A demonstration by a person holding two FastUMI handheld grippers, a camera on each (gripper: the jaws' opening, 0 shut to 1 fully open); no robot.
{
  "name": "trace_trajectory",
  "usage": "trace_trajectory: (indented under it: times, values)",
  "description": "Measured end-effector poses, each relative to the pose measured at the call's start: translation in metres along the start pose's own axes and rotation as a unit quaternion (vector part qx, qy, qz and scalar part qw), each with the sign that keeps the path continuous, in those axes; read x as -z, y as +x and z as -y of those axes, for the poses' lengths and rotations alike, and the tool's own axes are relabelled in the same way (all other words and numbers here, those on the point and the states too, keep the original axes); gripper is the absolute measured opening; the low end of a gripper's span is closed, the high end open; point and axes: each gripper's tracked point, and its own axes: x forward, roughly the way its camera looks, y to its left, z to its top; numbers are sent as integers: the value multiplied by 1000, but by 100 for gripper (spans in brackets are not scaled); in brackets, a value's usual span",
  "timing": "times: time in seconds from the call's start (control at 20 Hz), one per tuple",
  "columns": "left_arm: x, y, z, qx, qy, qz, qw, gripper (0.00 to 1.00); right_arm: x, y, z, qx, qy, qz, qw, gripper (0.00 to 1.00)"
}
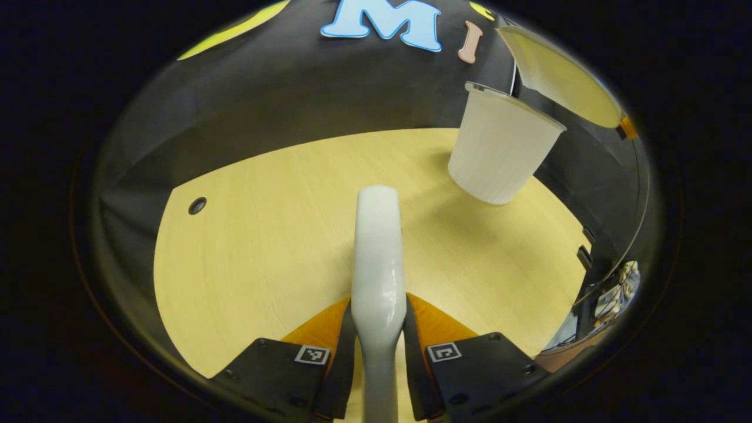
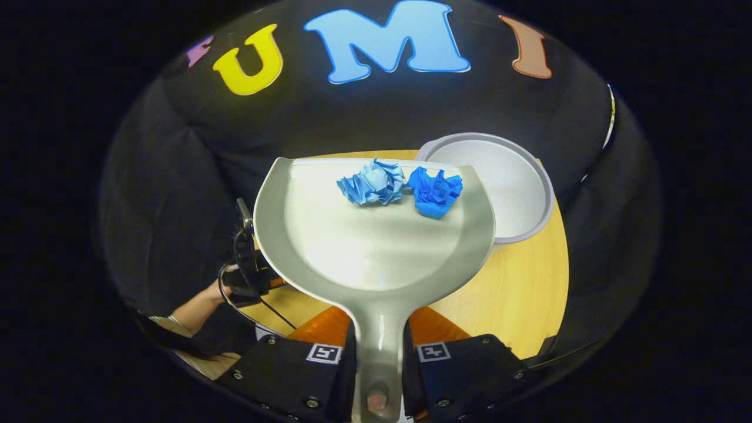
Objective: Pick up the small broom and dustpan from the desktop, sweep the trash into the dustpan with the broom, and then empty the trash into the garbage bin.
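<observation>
My left gripper point(image 1: 379, 320) is shut on the white broom handle point(image 1: 378, 247), which points forward over the wooden desktop point(image 1: 264, 247); the bristles are hidden. My right gripper point(image 2: 378, 346) is shut on the handle of the pale dustpan point(image 2: 364, 241), held above the table. Near the pan's front lip lie a light blue paper ball point(image 2: 371, 183) and a darker blue one point(image 2: 436, 191), side by side. The white garbage bin point(image 2: 505, 176) stands just beyond the pan's right front corner. In the left gripper view the ribbed bin point(image 1: 499, 150) is at the upper right.
A round cable hole point(image 1: 197, 205) sits near the table's far left edge. Low on the left of the right gripper view are the other gripper point(image 2: 247, 273) and a person's arm point(image 2: 200, 305). The black cloth wall closes the back.
</observation>
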Motion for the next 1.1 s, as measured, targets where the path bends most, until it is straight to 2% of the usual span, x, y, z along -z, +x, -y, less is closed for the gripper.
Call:
trace_trajectory:
  times: [0.05, 0.25, 0.35, 0.45, 0.5, 0.55, 0.6, 0.65, 0.75, 0.8, 0.85, 0.9, 1.0, 1.1]
  values:
    - [0, 0, 1, 0, -2, 0, 1000, 43, -9, 1, 1, -17, 27, 1, 999, 32]
    - [-1, 0, 3, -1, -9, -1, 1000, 48, -40, 6, 3, -92, 147, 26, 984, 32]
    - [1, -1, 2, -5, -8, -2, 1000, 43, -53, 7, 8, -120, 197, 44, 972, 32]
    - [1, -1, 2, -8, -7, -3, 1000, 46, -58, 0, 14, -147, 244, 62, 957, 32]
    - [2, -1, 2, -7, -9, -5, 1000, 46, -59, -2, 16, -160, 263, 71, 949, 29]
    - [2, -1, 3, -7, -11, -5, 1000, 43, -62, -1, 18, -172, 285, 81, 940, 32]
    - [3, 1, 4, -6, -13, -7, 1000, 48, -63, -1, 20, -186, 308, 86, 929, 32]
    - [3, 1, 6, -6, -13, -7, 1000, 46, -67, -1, 22, -204, 335, 97, 915, 35]
    - [2, 4, 8, -6, -11, -8, 1000, 48, -73, -9, 20, -254, 387, 114, 879, 31]
    - [1, 5, 11, -4, -11, -10, 1000, 46, -77, -13, 21, -278, 406, 121, 862, 30]
    - [0, 5, 13, -3, -9, -10, 1000, 46, -80, -15, 23, -296, 417, 127, 850, 30]
    - [0, 5, 16, -2, -8, -9, 1000, 48, -78, -15, 25, -309, 426, 134, 839, 30]
    - [-3, 7, 21, 2, -8, -8, 1000, 47, -85, -13, 25, -329, 443, 145, 821, 30]
    - [-3, 6, 25, 5, -7, -7, 1000, 48, -88, -13, 24, -334, 449, 153, 814, 30]
